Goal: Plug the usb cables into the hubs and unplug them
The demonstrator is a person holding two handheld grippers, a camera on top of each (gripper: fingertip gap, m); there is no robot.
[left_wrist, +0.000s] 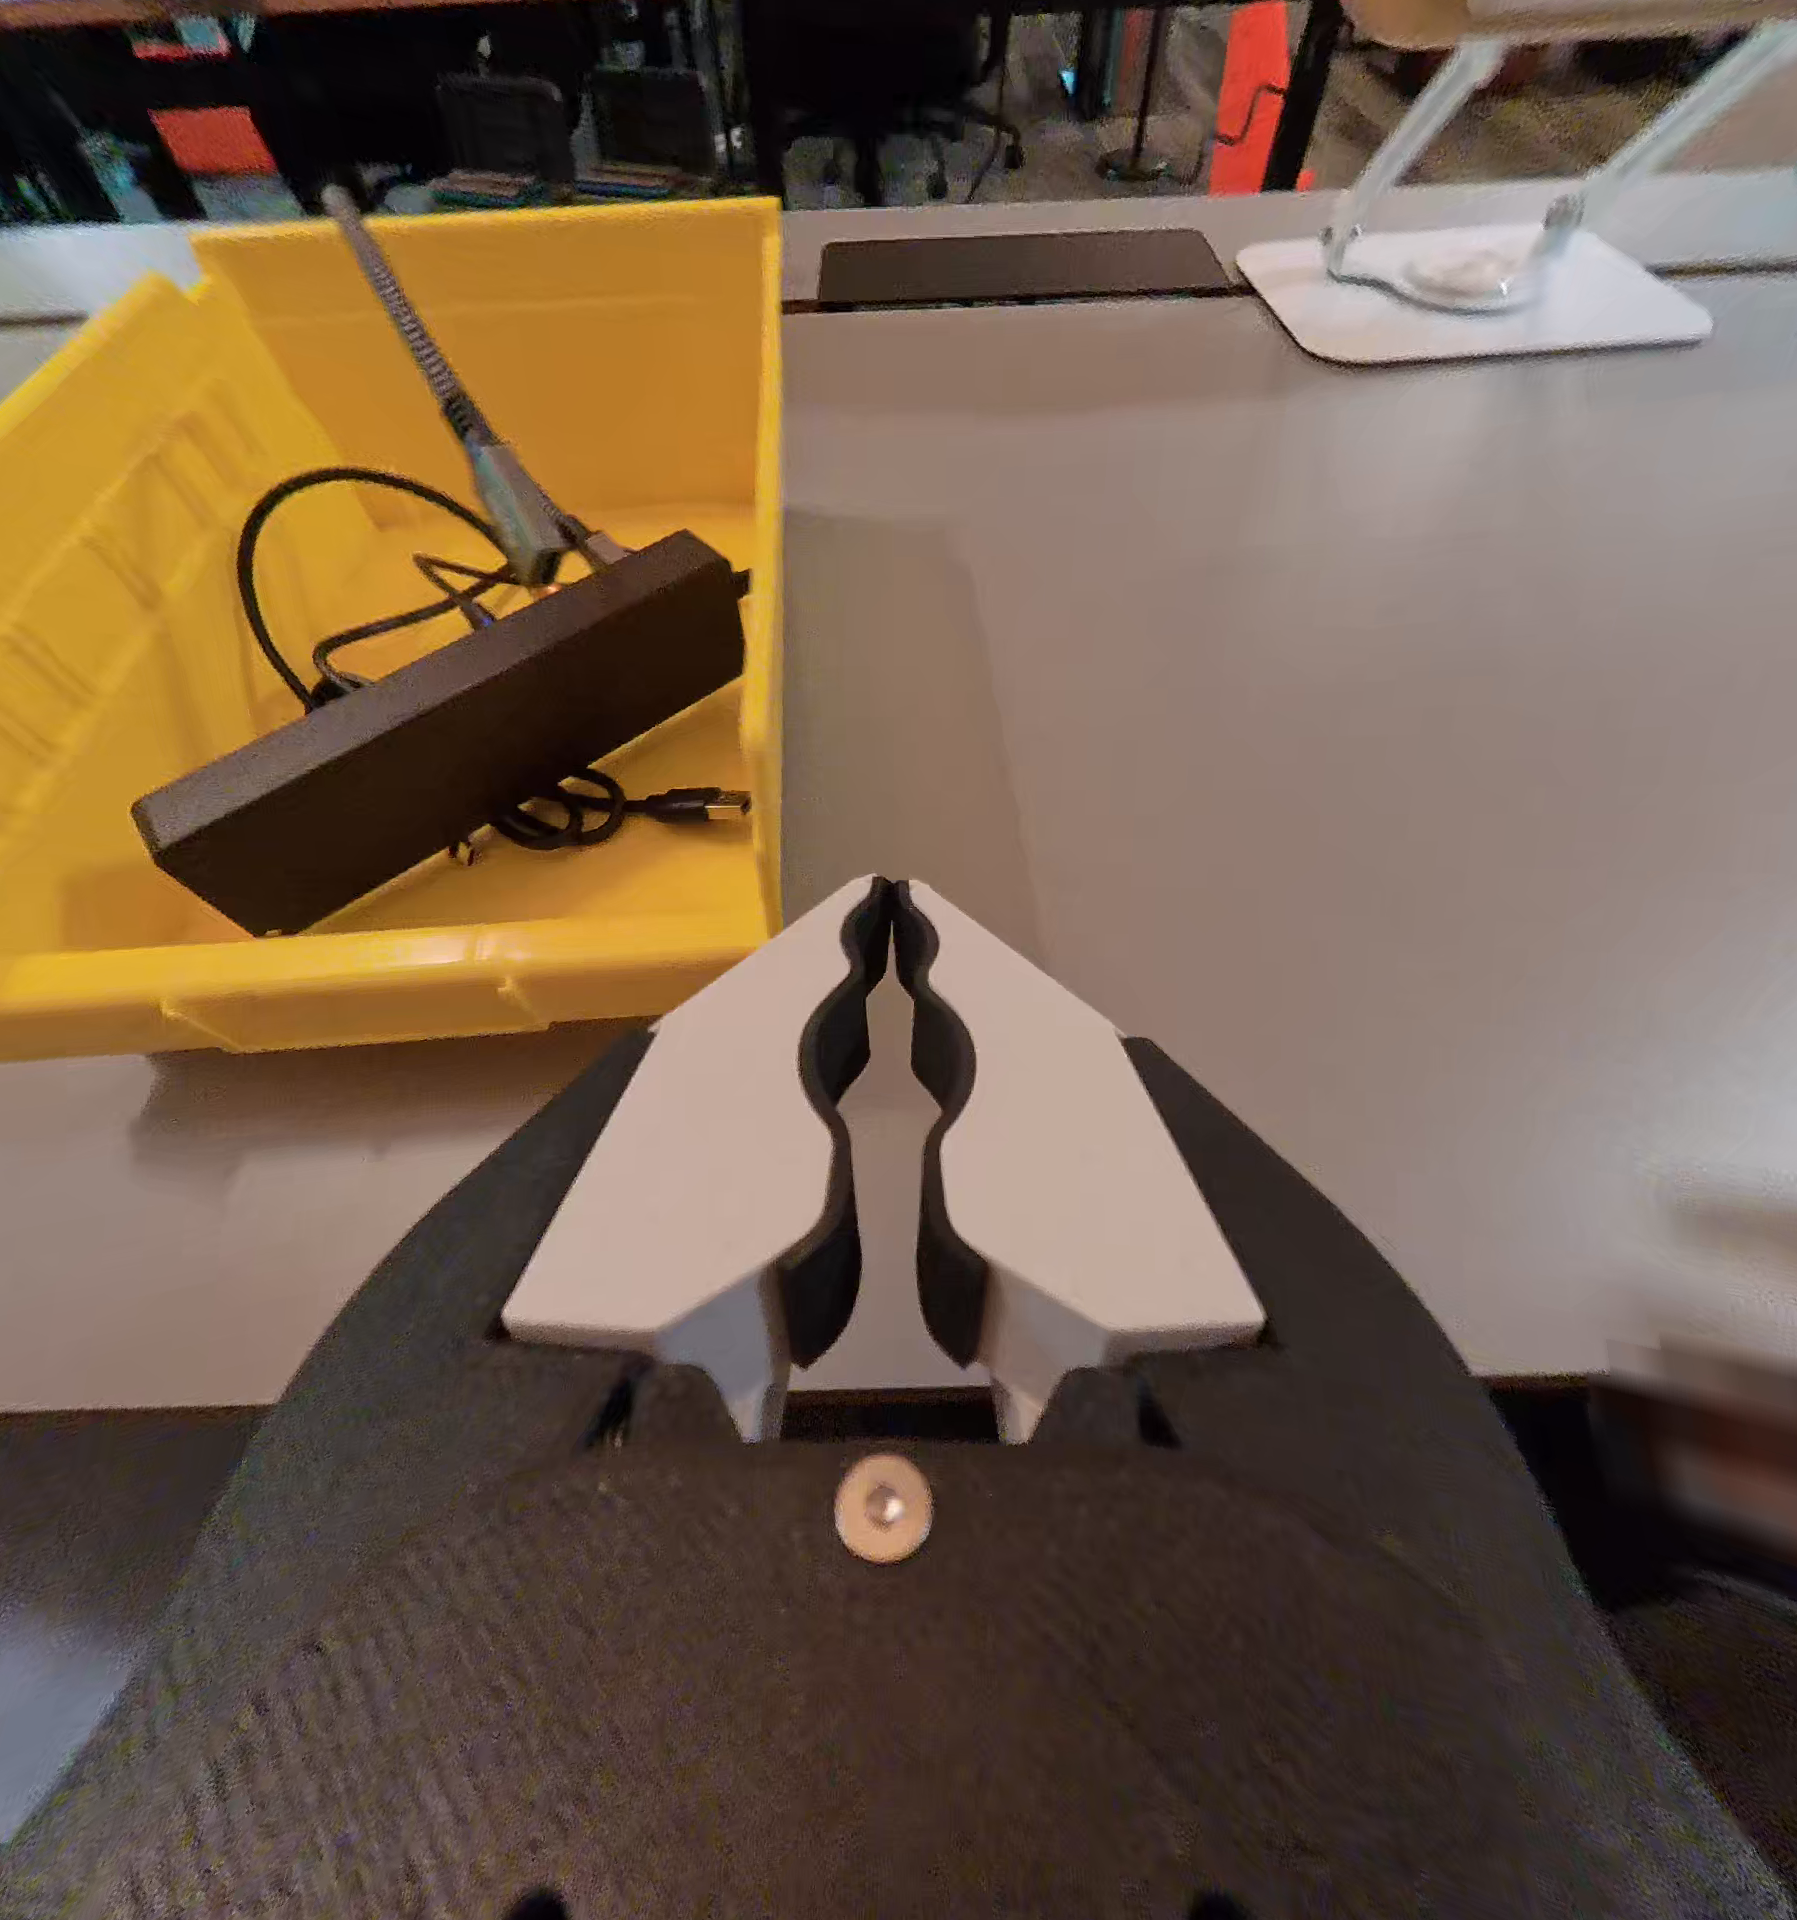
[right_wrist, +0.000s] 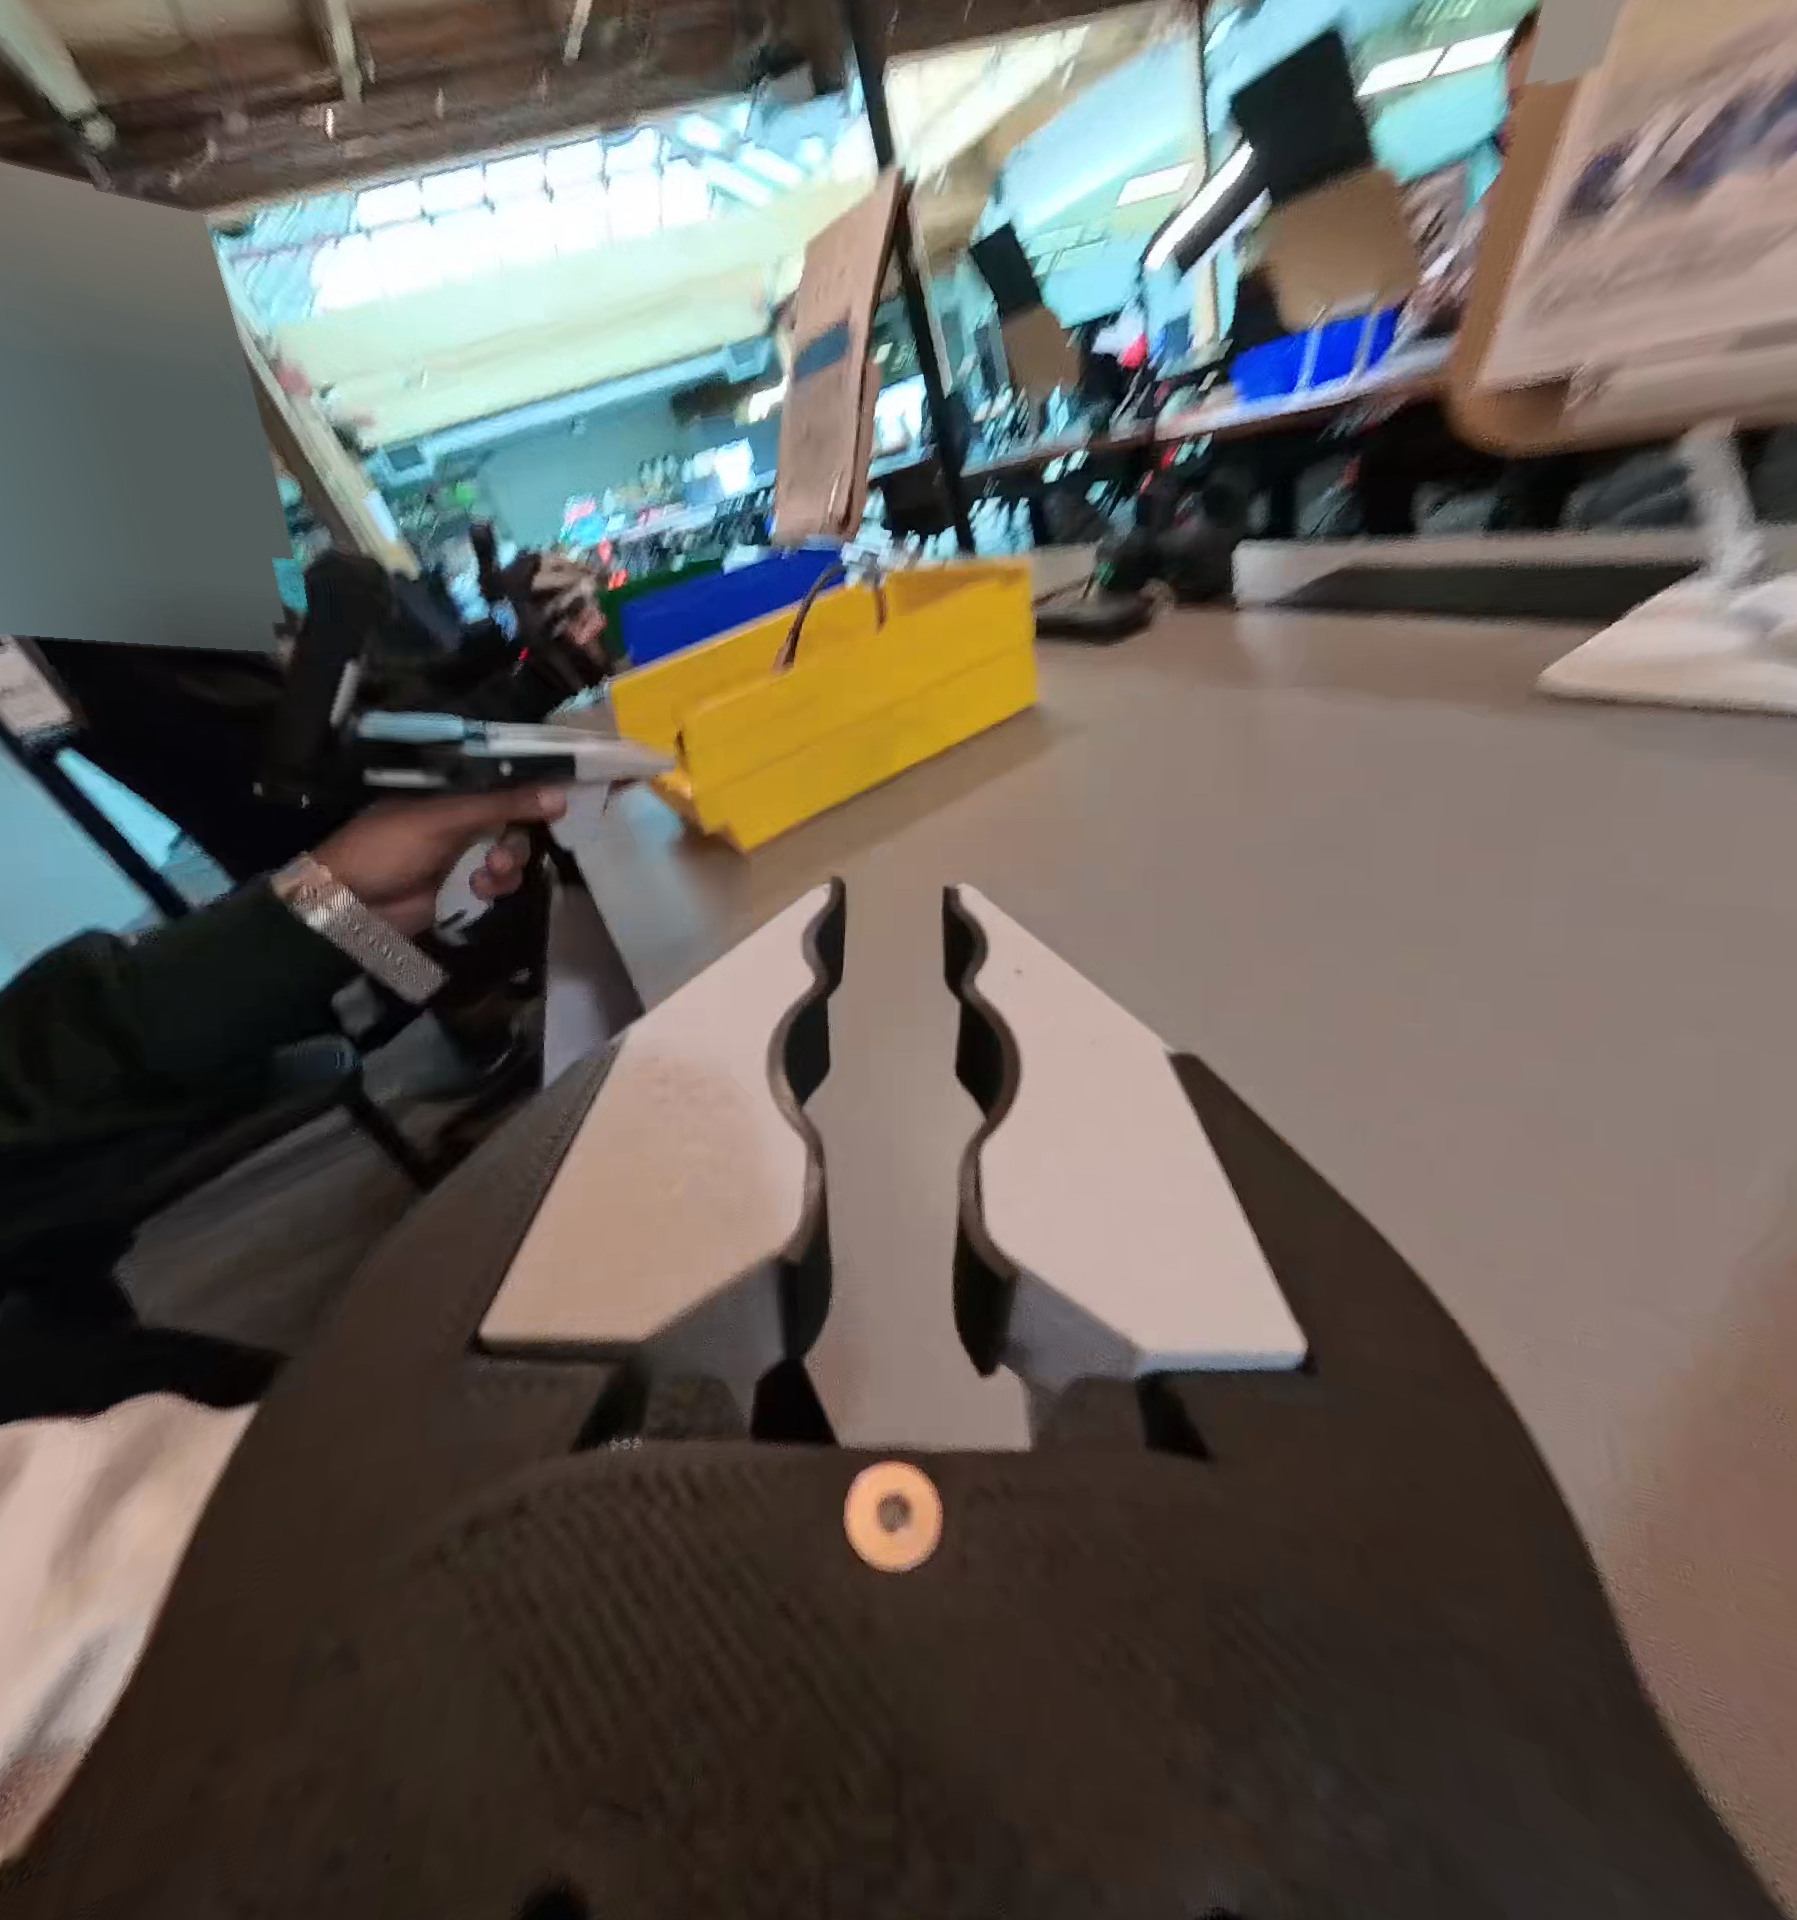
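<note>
- Grey, smooth tabletop (left_wrist: 1289,727) stretched ahead of both my claws, with a cluttered workshop blurred behind it.
- My left claw (left_wrist: 891,894) hovered over the near edge of that table, its white fingers with wavy black pads pressed together at the tips, nothing between them.
- Just ahead and to the left of that claw sat an open yellow plastic bin (left_wrist: 603,343), its near rim close beside the fingertips.
- Inside the bin lay a long black rectangular USB hub (left_wrist: 437,727), tilted, one end raised toward the far right corner.
- A grey braided cable with a metal-grey plug (left_wrist: 515,499) stood up from the raised end of the hub and ran up over the bin's back wall.
- A thin black cable (left_wrist: 281,561) looped behind the hub, and a loose black cable ending in a silver USB plug (left_wrist: 712,805) lay on the bin floor in front of it, plugged into nothing.
- Farther ahead to the right stood a white flat-based stand (left_wrist: 1476,301).
- My right claw (right_wrist: 892,896) was held low over the table, narrowly parted and empty.
- From it, the bin (right_wrist: 852,707) sat well ahead and a little left, and my left claw (right_wrist: 603,764) reached toward the bin's near end, gripped by my left hand (right_wrist: 426,852).
</note>
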